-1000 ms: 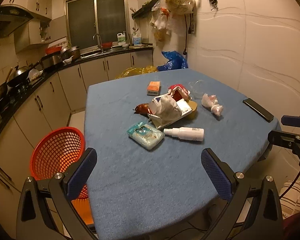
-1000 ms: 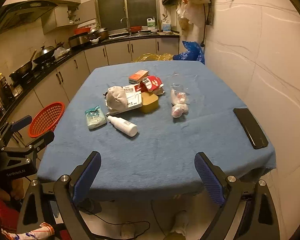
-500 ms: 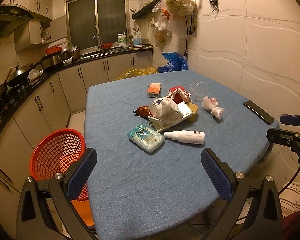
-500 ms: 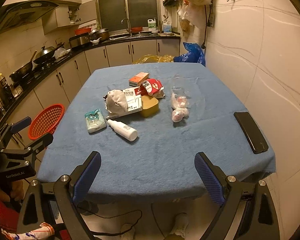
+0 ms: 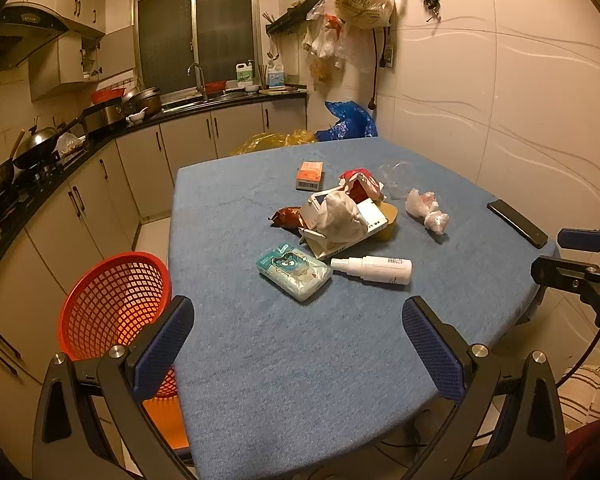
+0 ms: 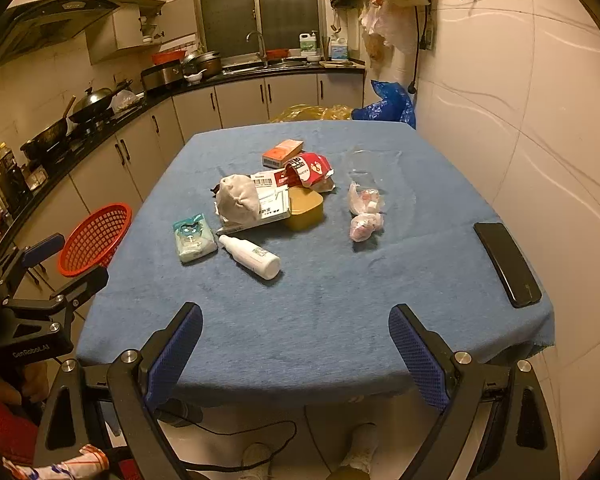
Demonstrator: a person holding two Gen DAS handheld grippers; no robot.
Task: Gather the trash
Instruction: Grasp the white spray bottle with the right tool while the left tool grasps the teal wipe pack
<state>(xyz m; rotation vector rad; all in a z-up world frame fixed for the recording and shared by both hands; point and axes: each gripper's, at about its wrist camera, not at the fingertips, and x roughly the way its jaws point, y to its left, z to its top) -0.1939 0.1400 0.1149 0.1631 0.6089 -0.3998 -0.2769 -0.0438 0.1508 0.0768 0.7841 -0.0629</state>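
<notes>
Blue-padded jaws of the left gripper (image 5: 298, 340) and the right gripper (image 6: 296, 350) spread wide and empty, poised at the near edge of the blue-clothed table (image 6: 340, 304), well short of the trash heaped mid-table; nearest, a soft tissue pack (image 5: 293, 271) and a white spray bottle (image 6: 252, 256) lying on its side. Probably light and yielding, that pack, best pinched across its short width; likely smooth and prone to roll, the bottle, best taken across the barrel; flimsy and crushable, the knotted plastic bag (image 6: 365, 213), best gripped at the knot; beside the table's left edge, a red mesh basket (image 5: 114, 300), seemingly the bin.

Matt blue cloth table cover (image 5: 300, 360); red plastic mesh basket (image 5: 112, 304).
</notes>
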